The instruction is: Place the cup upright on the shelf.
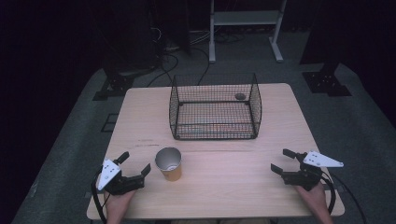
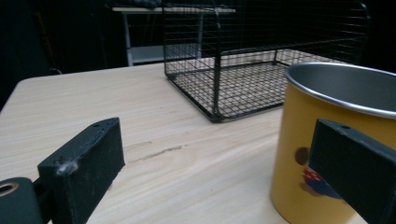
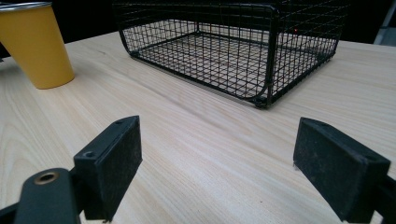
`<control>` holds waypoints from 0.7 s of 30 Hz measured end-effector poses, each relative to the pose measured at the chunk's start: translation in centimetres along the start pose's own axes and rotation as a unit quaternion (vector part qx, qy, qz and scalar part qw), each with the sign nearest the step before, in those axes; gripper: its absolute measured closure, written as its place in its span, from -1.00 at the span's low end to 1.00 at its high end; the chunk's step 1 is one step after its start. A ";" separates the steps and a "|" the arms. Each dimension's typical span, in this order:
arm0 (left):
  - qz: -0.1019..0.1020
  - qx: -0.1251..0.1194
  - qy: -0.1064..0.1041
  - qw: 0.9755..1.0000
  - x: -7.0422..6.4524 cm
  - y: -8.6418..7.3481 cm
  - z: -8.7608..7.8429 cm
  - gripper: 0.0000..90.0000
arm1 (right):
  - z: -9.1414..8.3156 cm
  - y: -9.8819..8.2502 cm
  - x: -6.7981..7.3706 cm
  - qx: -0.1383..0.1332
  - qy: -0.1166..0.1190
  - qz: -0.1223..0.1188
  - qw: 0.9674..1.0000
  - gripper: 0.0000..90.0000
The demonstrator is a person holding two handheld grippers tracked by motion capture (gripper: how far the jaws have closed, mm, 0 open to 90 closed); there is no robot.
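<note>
Beside the yellow cup [image 1: 169, 164], left gripper [image 1: 135, 169] spread wide, right gripper [image 1: 283, 161] likewise, low over table [image 1: 224, 177]

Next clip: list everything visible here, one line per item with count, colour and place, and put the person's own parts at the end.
cup: 1, yellow with a metal rim and inside, upright on the near left part of the table, just right of the left claw.
wire basket: 1, black mesh, open at the top, on the middle of the table's far half.
small round object: 1, dark, at the basket's far right corner; too small to identify.
table: 1, light wood, centre of the high view.
frame legs: 1 set, white, on the floor beyond the table.
left claw: 1, black with a grey plate, open, near left edge, beside the cup.
right claw: 1, black with a grey plate, open, near right edge.
hands: 2, holding the claws at the near edge.
</note>
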State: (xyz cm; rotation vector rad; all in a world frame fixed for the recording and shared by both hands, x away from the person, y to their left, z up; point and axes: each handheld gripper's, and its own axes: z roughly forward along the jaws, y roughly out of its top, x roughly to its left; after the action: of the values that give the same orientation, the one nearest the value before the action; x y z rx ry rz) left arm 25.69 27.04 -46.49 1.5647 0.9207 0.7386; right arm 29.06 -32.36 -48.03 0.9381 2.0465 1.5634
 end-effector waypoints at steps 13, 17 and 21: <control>0.013 -0.001 -0.048 0.999 -1.1 -0.1 -0.6 -0.97 | 0.0 0.0 0.0 0.001 -0.001 0.000 1.000 -0.68; 0.015 -0.002 -0.059 0.998 -1.4 -0.1 -0.5 -0.97 | 0.0 0.0 0.0 0.001 -0.001 0.000 1.000 -0.68; 0.022 -0.003 -0.073 0.997 -2.0 0.0 -0.2 -0.97 | 0.0 0.0 0.0 0.001 -0.001 0.000 1.000 -0.68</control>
State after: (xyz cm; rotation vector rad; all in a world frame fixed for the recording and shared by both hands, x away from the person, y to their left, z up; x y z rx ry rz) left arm 24.50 25.42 -46.38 1.6163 0.7779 0.6485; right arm 29.06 -32.33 -48.02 0.9393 2.0472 1.5603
